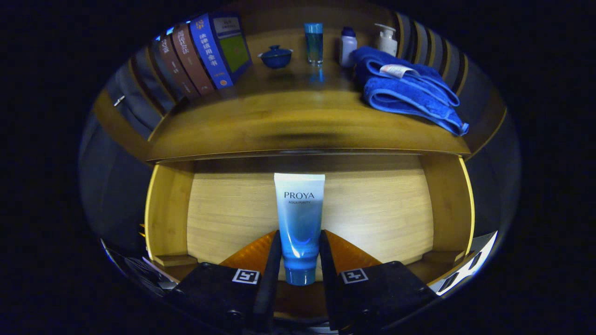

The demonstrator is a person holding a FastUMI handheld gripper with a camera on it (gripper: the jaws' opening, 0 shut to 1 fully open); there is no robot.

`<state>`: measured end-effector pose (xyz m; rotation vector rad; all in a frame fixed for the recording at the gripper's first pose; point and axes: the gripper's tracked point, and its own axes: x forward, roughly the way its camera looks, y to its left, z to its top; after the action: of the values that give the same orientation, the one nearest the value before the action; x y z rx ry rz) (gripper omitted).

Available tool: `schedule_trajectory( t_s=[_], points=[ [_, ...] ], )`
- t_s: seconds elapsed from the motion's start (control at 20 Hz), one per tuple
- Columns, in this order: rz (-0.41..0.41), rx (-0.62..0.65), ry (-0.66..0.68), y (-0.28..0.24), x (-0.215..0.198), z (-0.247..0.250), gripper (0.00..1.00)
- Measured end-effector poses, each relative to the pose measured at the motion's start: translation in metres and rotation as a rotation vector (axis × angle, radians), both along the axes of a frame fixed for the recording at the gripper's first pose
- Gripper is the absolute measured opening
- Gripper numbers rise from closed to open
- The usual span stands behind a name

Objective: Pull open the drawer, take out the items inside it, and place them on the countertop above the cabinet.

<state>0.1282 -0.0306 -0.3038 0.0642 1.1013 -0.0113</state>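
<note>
Gripper view: jaws point(300, 253) clamp a blue-white tube point(299, 218), cap down, over the open drawer point(307, 209).

Home-style booth, bedroom or bathroom corner. Light wooden cabinet countertop point(279, 125) carries leaning hardcover books point(200, 56), folded blue towel point(409, 90), white pump bottle point(386, 39), blue lidded ceramic cup point(275, 56). Open wooden drawer point(167, 218) below.

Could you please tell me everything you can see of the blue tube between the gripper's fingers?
The tube is a soft-looking plastic squeeze tube, white at its flat crimped end and shading to deep blue toward its blue cap. It lies over the open drawer, cap end nearest the camera, crimped end pointing toward the drawer's back. The gripper has both fingers pressed on its lower sides, just above the cap. Printed lettering sits near the white end.
</note>
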Motion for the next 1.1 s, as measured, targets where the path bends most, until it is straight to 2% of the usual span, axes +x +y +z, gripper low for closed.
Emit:
schedule_trajectory(
  t_s=[0.15, 0.45, 0.9, 1.1],
  points=[
    [0.001, -0.003, -0.093, 0.000, 0.012, 0.019, 0.49],
    [0.002, -0.029, -0.216, -0.004, 0.069, 0.048, 0.49],
    [-0.005, -0.027, -0.152, -0.010, 0.159, 0.023, 0.49],
    [-0.016, -0.022, -0.101, -0.014, 0.170, 0.003, 0.48]
  ],
)
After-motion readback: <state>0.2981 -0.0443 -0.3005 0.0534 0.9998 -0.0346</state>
